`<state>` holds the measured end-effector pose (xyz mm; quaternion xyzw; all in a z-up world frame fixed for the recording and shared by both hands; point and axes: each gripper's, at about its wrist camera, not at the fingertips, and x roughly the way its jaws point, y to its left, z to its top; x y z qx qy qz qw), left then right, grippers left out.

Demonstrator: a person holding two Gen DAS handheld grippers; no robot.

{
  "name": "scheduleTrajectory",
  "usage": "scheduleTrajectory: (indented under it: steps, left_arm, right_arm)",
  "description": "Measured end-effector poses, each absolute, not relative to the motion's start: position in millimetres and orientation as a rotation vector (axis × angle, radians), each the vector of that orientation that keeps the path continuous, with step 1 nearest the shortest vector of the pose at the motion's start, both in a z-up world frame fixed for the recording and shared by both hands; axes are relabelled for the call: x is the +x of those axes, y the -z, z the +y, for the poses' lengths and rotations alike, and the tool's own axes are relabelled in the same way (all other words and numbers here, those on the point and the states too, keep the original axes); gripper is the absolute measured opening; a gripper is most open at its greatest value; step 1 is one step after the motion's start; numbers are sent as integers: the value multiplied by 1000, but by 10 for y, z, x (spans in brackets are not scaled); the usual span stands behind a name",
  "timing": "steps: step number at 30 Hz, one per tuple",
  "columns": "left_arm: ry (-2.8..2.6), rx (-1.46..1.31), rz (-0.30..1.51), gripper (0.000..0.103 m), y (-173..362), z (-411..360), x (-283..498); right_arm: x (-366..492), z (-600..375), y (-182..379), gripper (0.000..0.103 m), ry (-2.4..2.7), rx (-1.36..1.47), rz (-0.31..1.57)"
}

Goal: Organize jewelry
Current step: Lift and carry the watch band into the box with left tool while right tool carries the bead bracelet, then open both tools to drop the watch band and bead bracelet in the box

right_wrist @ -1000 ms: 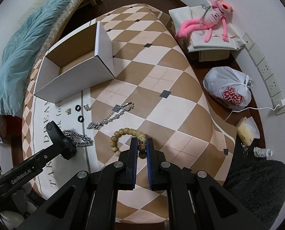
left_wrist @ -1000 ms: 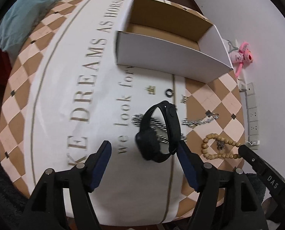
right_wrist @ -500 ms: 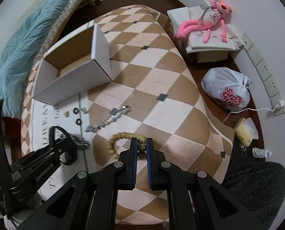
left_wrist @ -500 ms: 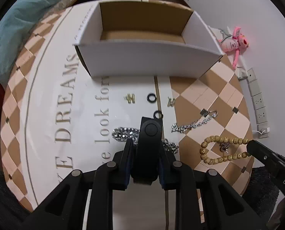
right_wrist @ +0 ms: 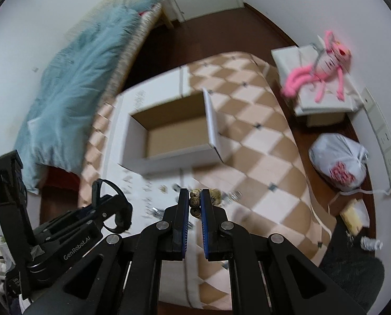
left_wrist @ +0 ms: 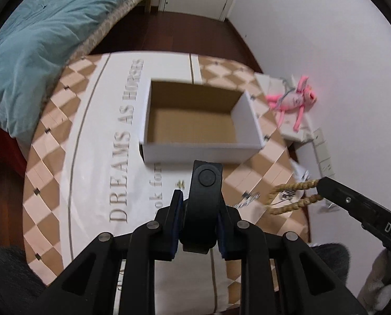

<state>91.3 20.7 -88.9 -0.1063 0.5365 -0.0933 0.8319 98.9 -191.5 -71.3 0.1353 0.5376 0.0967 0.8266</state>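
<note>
The left tongs (left_wrist: 198, 219) pinch a black watch (left_wrist: 205, 183) by its band. Their jaws have just closed on it, and the pads press its two sides while the band stands up out of the grip. The watch hangs clear above the table (left_wrist: 95, 157), and the box (left_wrist: 200, 120) lies straight ahead of it, open side up, its long axis running across the left wrist view. No jewelry shows on the part of its brown floor in view. So the coming move turns on this, I judge: the box is forward of and below the watch, past its near white wall, and the left hand is squarely lined up with it.

The right tongs (right_wrist: 194, 203) are pressed nearly together on a bead bracelet (left_wrist: 291, 197), which dangles as a loop from their tips in the left wrist view. From the right wrist view the box (right_wrist: 169, 131) lies ahead and a little left, so this hand looks slightly further off line. Both tongs point steeply down toward the table.

A chain (left_wrist: 248, 199) lies on the table between the two, and smaller pieces near the box are too blurred to name, possibly rings or studs.
</note>
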Motion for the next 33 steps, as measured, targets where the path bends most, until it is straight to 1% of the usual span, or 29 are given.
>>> scheduleTrajectory:
  steps: [6,11,18,23,24,25,26,27,28,29,30,31,33]
  left_arm:
    - [216,-246,1104,19,638,200,1253]
    - [202,-212,1110,19,641,233,1675]
    - [176,-214,1188,20,895,307,2220]
    - [185,-204,1241,21,998,253,2455]
    - [179,-190,1248,24,1003,238,2488]
    - [177,-182,1250,40,998,229,2512]
    - [172,-176,1249,54,996,224,2528]
    - [163,-168,1250,81,992,225,2546]
    - [155,-164,1243,87,975,231,2552]
    - [146,-158,1232,87,947,245,2543]
    - [136,-153,1229,87,937,256,2549]
    - [118,-144,1223,87,918,279,2532]
    - [86,-130,1215,87,908,319,2525]
  right_arm:
    - [1343,-1759,383,9,-267,267,1076]
    - [1797,-1606,383,9,-272,217,1072]
    - [2442,-1532,805,9,-263,273,1189]
    - [2700,-1448,1069,9,-279,301,1261]
    - [2744,-1428,1104,9,-285,297,1272]
    - [2778,-1411,1128,10,-295,296,1285]
    - [2807,-1405,1159,10,-304,302,1305]
    - [2830,-1414,1189,10,-298,309,1319]
    - [2847,-1420,1212,11,-283,289,1329]
    - [2851,-1429,1216,14,-272,272,1330]
    - [2846,-1444,1211,28,-260,256,1328]
    - [2832,-1460,1202,43,-250,237,1325]
    - [2796,-1488,1173,56,-229,192,1313]
